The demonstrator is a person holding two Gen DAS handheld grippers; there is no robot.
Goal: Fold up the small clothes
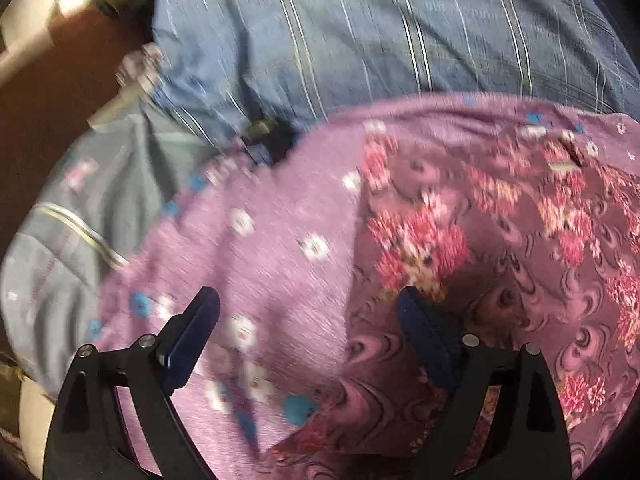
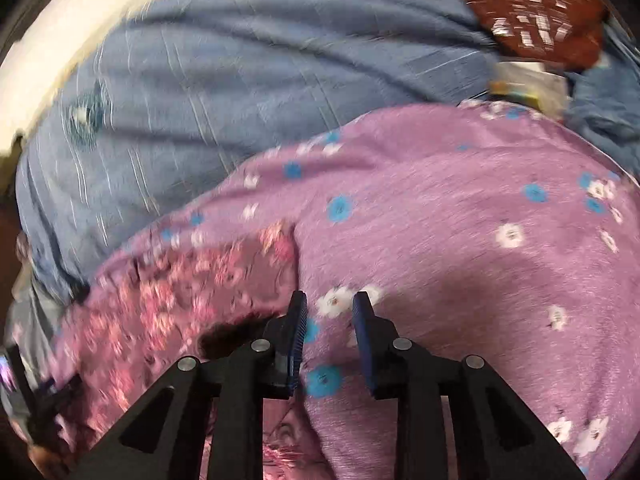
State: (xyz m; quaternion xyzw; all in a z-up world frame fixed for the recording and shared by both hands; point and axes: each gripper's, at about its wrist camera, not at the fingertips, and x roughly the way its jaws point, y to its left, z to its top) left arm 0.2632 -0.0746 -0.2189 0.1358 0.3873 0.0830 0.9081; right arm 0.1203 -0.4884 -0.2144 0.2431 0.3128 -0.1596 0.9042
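Left wrist: fingers (image 1: 308, 300) wide apart, empty, over purple cloth (image 1: 280, 248); right's fingers (image 2: 330, 300) narrowed, grip unclear.

We see our left gripper (image 1: 308, 300) spread wide above the purple flowered garment (image 1: 280, 248), apparently not touching; blue striped sheet (image 1: 340, 32) lies beyond.

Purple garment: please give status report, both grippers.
Left gripper wide open, empty. Right gripper narrow gap, nothing pinched. Purple garment spread over blue bedsheet. Nothing blocking.
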